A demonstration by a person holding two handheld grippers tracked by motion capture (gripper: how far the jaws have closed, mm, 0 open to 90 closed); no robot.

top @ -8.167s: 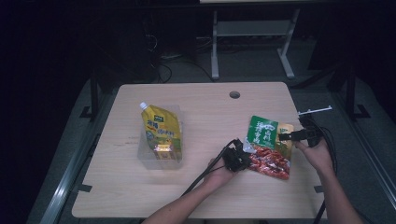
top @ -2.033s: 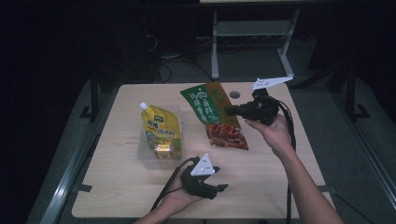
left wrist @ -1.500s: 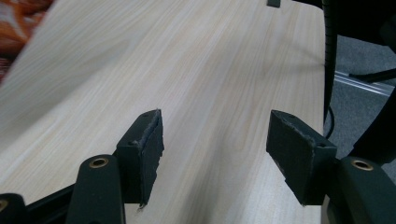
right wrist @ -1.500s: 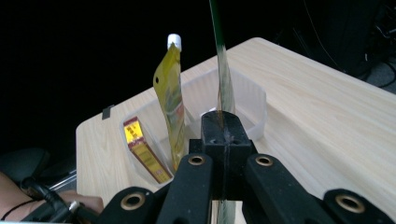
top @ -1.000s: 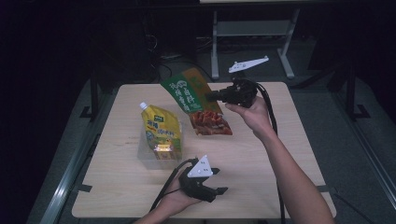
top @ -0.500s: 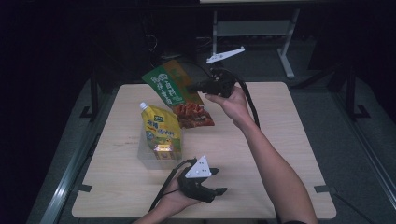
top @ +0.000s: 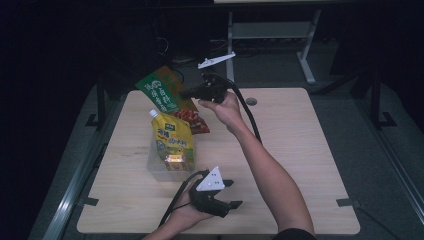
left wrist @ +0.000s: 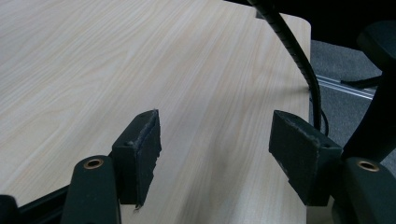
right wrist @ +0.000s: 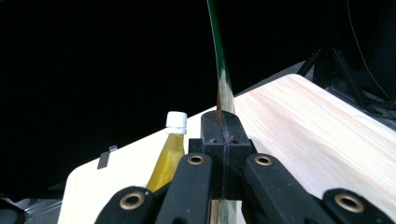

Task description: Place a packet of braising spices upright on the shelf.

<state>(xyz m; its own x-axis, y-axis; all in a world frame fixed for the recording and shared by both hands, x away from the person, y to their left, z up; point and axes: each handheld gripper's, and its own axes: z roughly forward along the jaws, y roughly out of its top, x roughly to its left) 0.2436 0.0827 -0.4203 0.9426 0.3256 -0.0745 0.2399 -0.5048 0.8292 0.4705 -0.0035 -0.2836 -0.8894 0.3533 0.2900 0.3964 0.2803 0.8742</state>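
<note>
While lit, pale wooden table (top: 300,150) (matte) | room dark | grey floor (top: 390,150)

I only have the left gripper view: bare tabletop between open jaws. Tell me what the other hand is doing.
Observer: The right gripper holds a green and red snack packet in the air, over the table's far left part.
Operator: Confirm the grip.
Observer: In the right gripper view the jaws are shut on the packet's thin edge.
Operator: Report what's under it.
Observer: A yellow spouted pouch stands in a clear container.
</note>
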